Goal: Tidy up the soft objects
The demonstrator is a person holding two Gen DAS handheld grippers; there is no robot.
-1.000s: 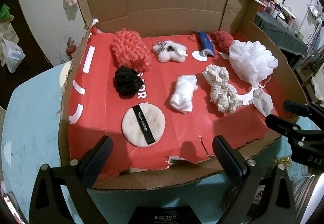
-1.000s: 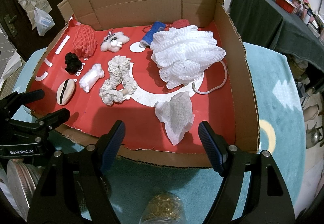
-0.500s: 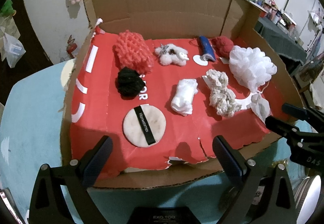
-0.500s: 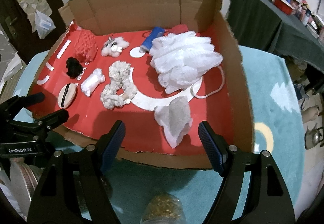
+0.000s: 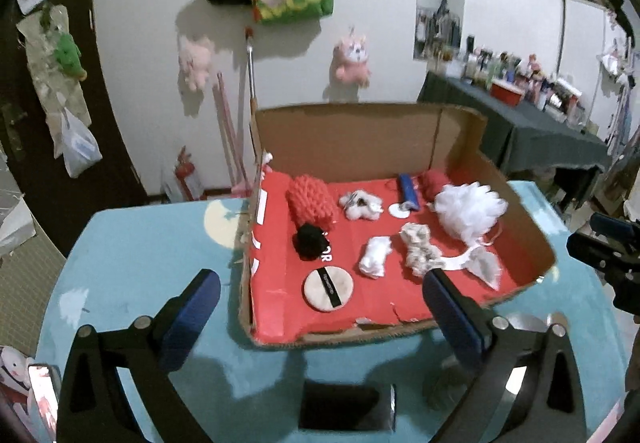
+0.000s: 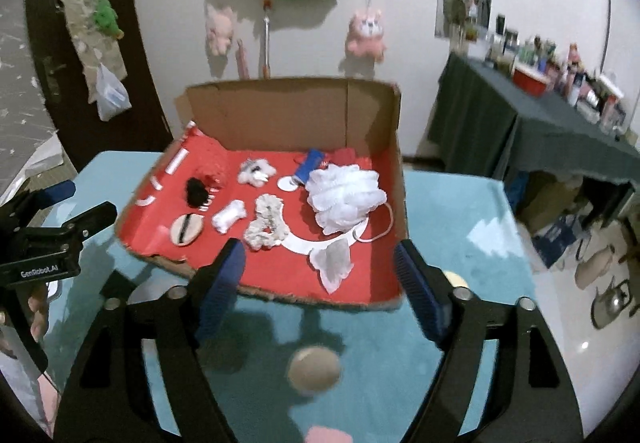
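Table (image 5: 132, 243); both grippers farther back.

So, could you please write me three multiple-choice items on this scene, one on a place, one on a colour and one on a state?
1. Where does the round powder puff lie?
A. In the cardboard box, near its front edge
B. On the teal table, outside the box
C. On top of the mesh bath pouf

2. What colour is the mesh bath pouf?
A. Black
B. White
C. Green

3. How is the left gripper?
A. Shut on the powder puff
B. Shut on nothing
C. Open, holding nothing

Answers:
1 A: the puff rests on the red liner close to the torn front edge.
2 B: its ruffled mesh is plainly white.
3 C: its fingers stand wide apart with only table and box between them.
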